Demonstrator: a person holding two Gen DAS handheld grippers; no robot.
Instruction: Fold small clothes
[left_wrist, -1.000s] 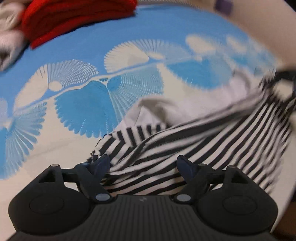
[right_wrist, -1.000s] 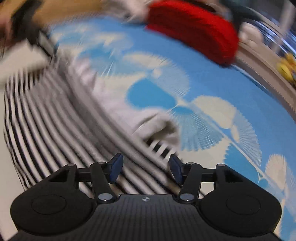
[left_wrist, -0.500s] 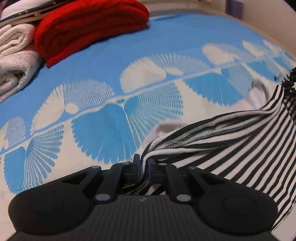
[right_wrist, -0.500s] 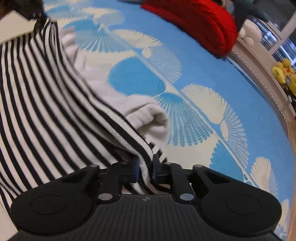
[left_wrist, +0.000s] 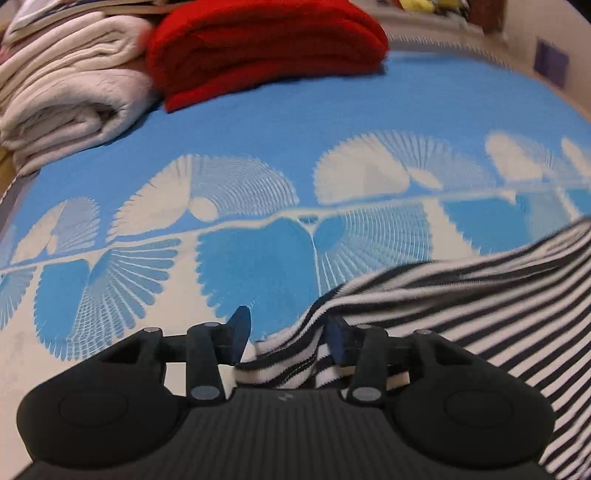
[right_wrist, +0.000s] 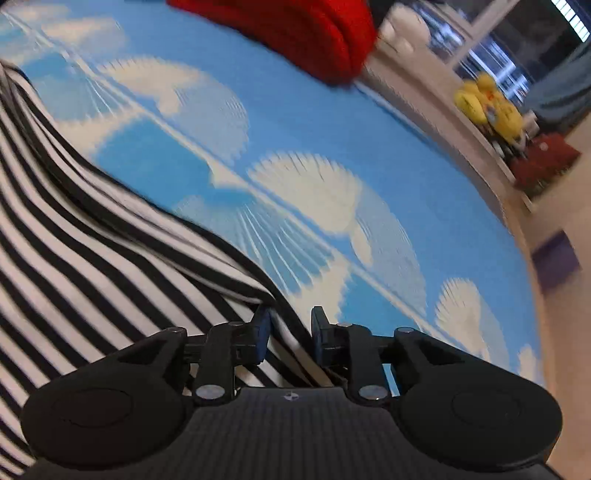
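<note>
We see the left gripper (left_wrist: 286, 334) parted wide, a corner of the striped garment (left_wrist: 461, 306) lying loosely between its fingers, gripped by neither. The right gripper (right_wrist: 290, 326) stands partly open, the garment's hem (right_wrist: 236, 280) passing between its pads; contact is possibly light, blur prevents certainty. The garment drapes over the blue patterned bedspread (left_wrist: 258, 158). Beyond lie a folded red blanket (left_wrist: 266, 48) and white towels (left_wrist: 70, 96).

The right gripper (right_wrist: 290, 328) hangs with its jaws apart around a fold of the black-and-white striped garment (right_wrist: 92, 266) — spread over the blue fan-patterned cover (right_wrist: 295, 129) — red folded cloth (right_wrist: 295, 33) beyond.
</note>
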